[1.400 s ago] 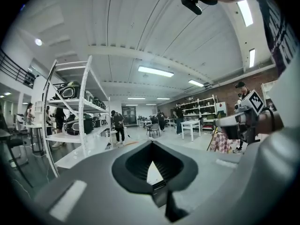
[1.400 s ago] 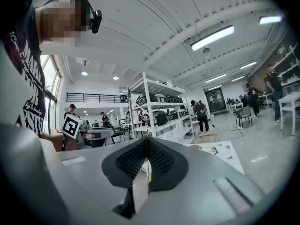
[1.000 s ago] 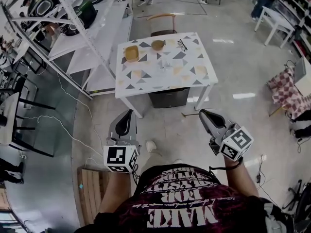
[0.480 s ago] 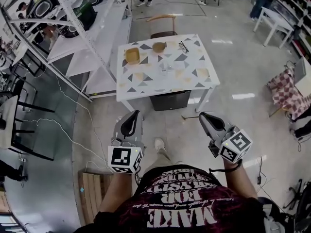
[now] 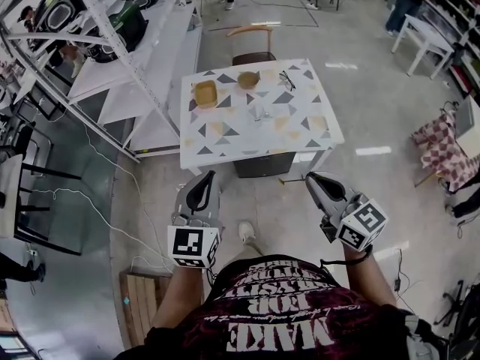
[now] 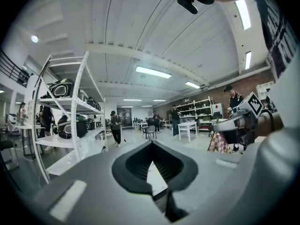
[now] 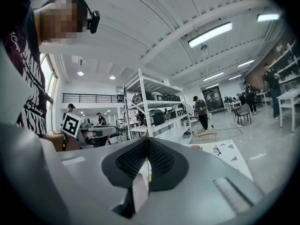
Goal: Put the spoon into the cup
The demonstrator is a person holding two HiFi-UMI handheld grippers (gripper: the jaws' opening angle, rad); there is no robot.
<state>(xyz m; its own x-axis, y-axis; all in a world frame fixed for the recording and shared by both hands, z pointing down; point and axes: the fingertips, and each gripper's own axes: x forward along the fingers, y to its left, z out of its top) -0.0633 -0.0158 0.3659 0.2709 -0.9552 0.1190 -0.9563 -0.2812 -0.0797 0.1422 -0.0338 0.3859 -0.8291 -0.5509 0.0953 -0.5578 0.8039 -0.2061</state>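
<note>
A white table (image 5: 300,130) with a triangle pattern stands ahead of me, well beyond both grippers. On it are a tan cup-like container (image 5: 204,93), a brown round bowl (image 5: 247,79), a pair of glasses (image 5: 285,79) and a small pale item (image 5: 259,114) too small to identify. I cannot make out a spoon. My left gripper (image 5: 200,178) and right gripper (image 5: 310,178) are held in front of my body above the floor, both shut and empty. In the left gripper view the pads (image 6: 140,163) meet at the top; in the right gripper view the pads (image 7: 159,161) meet along a line.
A white shelving rack (image 5: 112,43) with dark appliances runs along the left. A wooden chair (image 5: 250,40) stands behind the table and a black box (image 5: 264,164) under it. A wooden pallet (image 5: 142,302) lies at lower left, cables trail on the floor, and people stand far off.
The table has shifted lower and nearer in the head view. The left gripper rose slightly; the right one kept its pose. Both stayed shut.
</note>
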